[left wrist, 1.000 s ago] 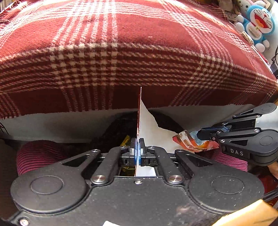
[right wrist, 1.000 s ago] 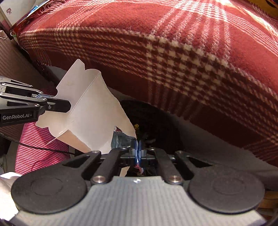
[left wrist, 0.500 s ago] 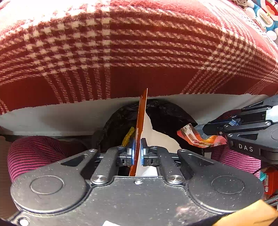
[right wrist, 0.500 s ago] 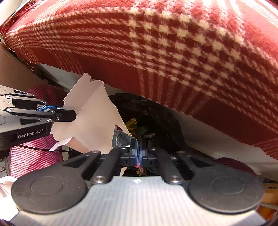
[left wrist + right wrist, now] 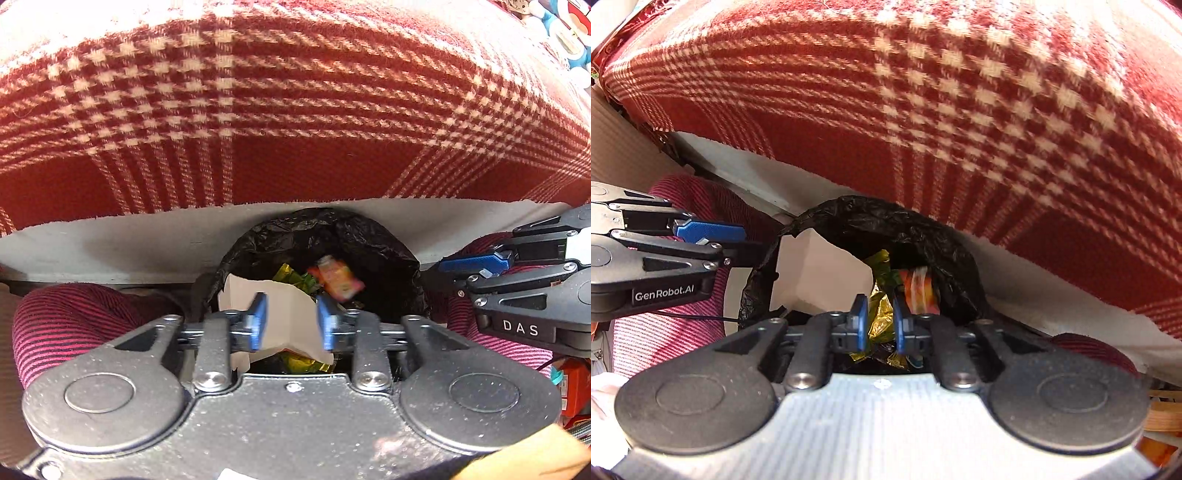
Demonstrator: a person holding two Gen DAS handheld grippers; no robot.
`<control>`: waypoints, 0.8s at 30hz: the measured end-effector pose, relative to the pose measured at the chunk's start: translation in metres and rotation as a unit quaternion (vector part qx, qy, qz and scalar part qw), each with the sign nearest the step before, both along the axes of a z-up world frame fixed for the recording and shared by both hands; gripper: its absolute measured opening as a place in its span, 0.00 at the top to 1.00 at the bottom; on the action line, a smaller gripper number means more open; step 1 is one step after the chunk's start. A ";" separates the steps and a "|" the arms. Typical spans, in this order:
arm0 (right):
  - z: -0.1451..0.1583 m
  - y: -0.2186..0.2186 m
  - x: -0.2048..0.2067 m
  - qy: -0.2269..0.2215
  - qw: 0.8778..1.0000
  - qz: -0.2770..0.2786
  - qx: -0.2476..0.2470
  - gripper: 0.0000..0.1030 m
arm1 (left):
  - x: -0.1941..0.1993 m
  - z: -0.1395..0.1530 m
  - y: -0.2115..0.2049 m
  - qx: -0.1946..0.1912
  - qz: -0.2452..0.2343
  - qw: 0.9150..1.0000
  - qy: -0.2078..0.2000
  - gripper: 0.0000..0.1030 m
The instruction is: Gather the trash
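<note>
Hovering: both hand-held grippers hang over a black bin bag (image 5: 369, 236) that sits below the edge of a bed spread with a red and white plaid blanket (image 5: 280, 110).
Left hand-held gripper (image 5: 291, 325): its blue fingers (image 5: 258, 317) stand spread apart with nothing between them; in the right wrist view it reaches in from the left (image 5: 713, 236) at the bag's rim.
Right hand-held gripper (image 5: 879, 325): jaws parted by a narrow gap, gripping nothing; in the left wrist view it comes in from the right (image 5: 476, 262) beside the bag.
White paper (image 5: 288, 306): a folded piece lying inside the bag on its left side, free of both grippers, also seen at (image 5: 820, 273).
Orange wrapper (image 5: 336, 280): inside the bag mouth, blurred, touching neither gripper; whether it rests on the other trash cannot be told.
Yellow foil wrapper (image 5: 879, 314): down in the bag beside the paper.
Striped pink fabric (image 5: 74, 325): on both sides of the bag.
</note>
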State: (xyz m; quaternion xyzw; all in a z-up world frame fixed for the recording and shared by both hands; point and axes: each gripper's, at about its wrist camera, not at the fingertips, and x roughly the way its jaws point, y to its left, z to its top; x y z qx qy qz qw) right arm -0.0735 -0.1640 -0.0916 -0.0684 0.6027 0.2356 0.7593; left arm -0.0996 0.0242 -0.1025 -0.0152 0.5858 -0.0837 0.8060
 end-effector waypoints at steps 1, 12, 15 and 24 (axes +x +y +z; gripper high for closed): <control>0.002 -0.001 -0.001 -0.001 1.000 0.000 0.001 0.61 | 0.000 0.001 0.000 0.002 0.000 1.000 -0.002 0.64; 0.009 -0.009 -0.012 -0.015 1.000 -0.023 0.013 0.44 | -0.007 0.010 0.001 0.007 0.004 1.000 -0.010 0.43; 0.010 -0.012 -0.015 -0.019 0.999 -0.030 0.015 0.41 | -0.008 0.006 0.000 0.008 0.008 1.000 -0.006 0.39; 0.004 -0.010 -0.019 -0.020 0.999 -0.043 0.009 0.31 | -0.006 -0.006 0.003 -0.002 0.023 0.999 0.026 0.36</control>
